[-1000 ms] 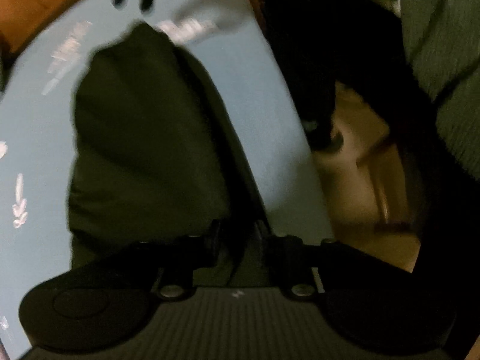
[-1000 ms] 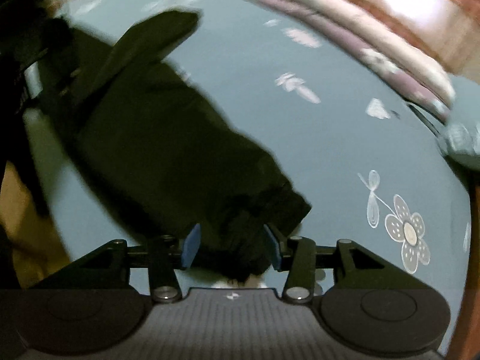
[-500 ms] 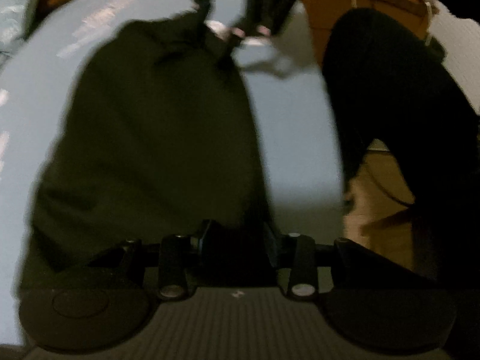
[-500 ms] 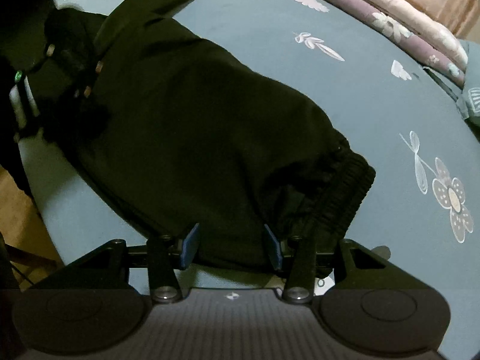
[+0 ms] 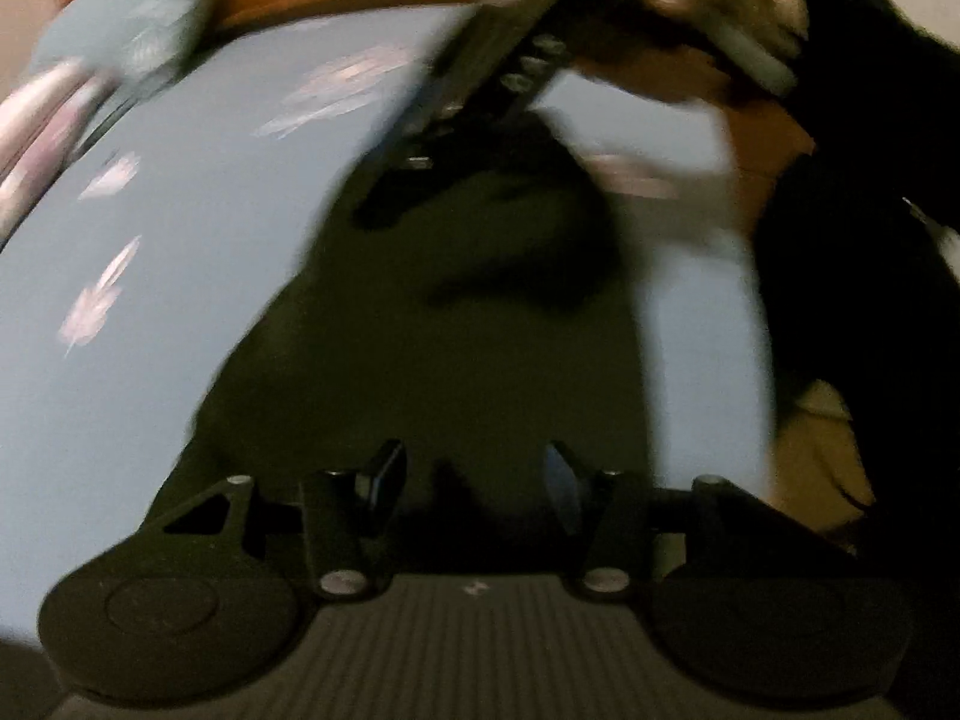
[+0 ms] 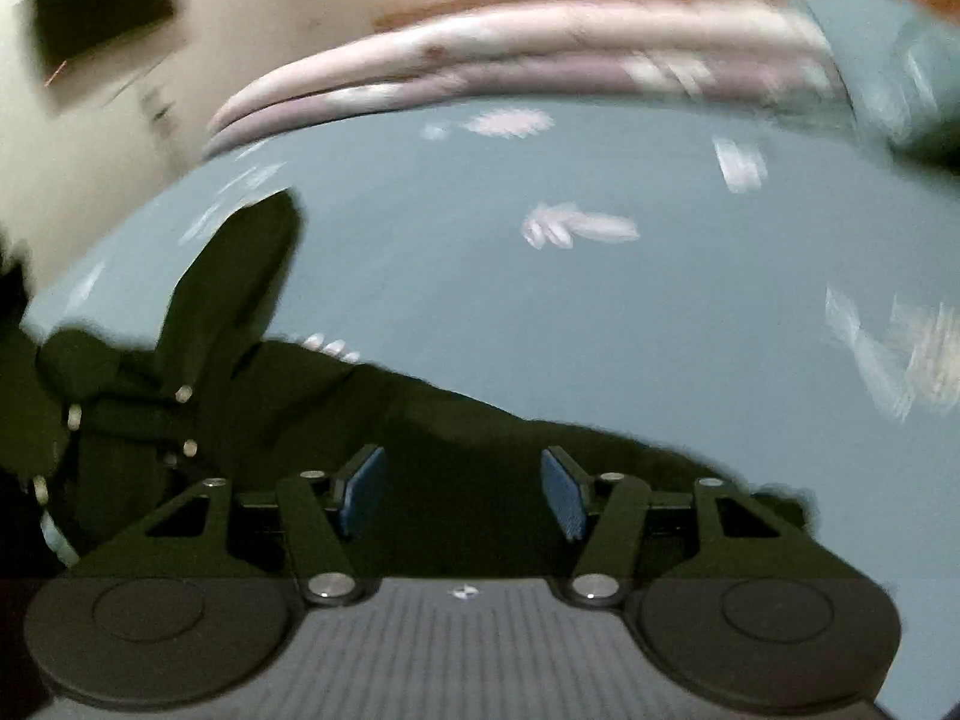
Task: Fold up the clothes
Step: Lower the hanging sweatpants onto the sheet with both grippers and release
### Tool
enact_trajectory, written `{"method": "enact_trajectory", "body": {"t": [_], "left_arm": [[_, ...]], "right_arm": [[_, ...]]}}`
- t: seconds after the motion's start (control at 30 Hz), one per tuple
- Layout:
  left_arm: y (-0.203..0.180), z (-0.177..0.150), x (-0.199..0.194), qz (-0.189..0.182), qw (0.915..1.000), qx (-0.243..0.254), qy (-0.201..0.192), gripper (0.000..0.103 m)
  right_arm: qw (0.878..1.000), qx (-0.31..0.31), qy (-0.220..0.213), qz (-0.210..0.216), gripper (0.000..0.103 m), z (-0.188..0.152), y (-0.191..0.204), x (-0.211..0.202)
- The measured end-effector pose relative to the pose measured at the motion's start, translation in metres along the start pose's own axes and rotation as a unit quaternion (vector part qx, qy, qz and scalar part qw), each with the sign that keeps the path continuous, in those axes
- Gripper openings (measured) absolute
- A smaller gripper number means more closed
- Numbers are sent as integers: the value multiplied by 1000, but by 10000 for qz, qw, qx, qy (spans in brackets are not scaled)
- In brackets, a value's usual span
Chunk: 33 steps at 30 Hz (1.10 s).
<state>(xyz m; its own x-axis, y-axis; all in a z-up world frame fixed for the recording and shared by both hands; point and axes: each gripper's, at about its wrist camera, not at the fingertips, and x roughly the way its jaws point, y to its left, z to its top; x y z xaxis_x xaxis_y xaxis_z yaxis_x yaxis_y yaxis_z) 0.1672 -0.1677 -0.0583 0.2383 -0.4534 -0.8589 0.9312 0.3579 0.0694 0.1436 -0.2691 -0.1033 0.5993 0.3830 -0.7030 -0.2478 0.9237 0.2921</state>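
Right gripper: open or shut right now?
Open. The right gripper shows a wide gap between its blue-padded fingers, with the dark garment beyond them, not pinched.

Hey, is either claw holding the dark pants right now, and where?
Neither. Both the left claw and right claw are open above the dark pants.

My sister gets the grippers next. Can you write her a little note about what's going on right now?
Left gripper: open, holding nothing, with the dark garment right in front of it.
Right gripper: open too, low over the same garment.
The garment lies on the blue flowered bedsheet, near the bed's edge. One narrow part sticks out away from the rest.
Done: it is laid down and let go. The pictures are blurry, so I cannot tell how many folds are in it.
Left: probably tuck in that loose part and finish folding.
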Motion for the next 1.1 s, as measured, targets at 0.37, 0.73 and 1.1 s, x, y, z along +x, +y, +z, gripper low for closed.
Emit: {"method": "enact_trajectory", "body": {"t": [0.37,0.73,1.1], "left_arm": [[36,-39,8,76,9937,-1099,227,57],[73,-18,23,759,9856,-1509,76,66],[49,21,15,554,9834,-1726,113,64]], "right_arm": [[9970,580,-45,-518,54,-23,-44,3],[9814,1867,-432,-68,55,-20,-98,2],[9879,1506,-358,94,68,-19,-85,-34]]}}
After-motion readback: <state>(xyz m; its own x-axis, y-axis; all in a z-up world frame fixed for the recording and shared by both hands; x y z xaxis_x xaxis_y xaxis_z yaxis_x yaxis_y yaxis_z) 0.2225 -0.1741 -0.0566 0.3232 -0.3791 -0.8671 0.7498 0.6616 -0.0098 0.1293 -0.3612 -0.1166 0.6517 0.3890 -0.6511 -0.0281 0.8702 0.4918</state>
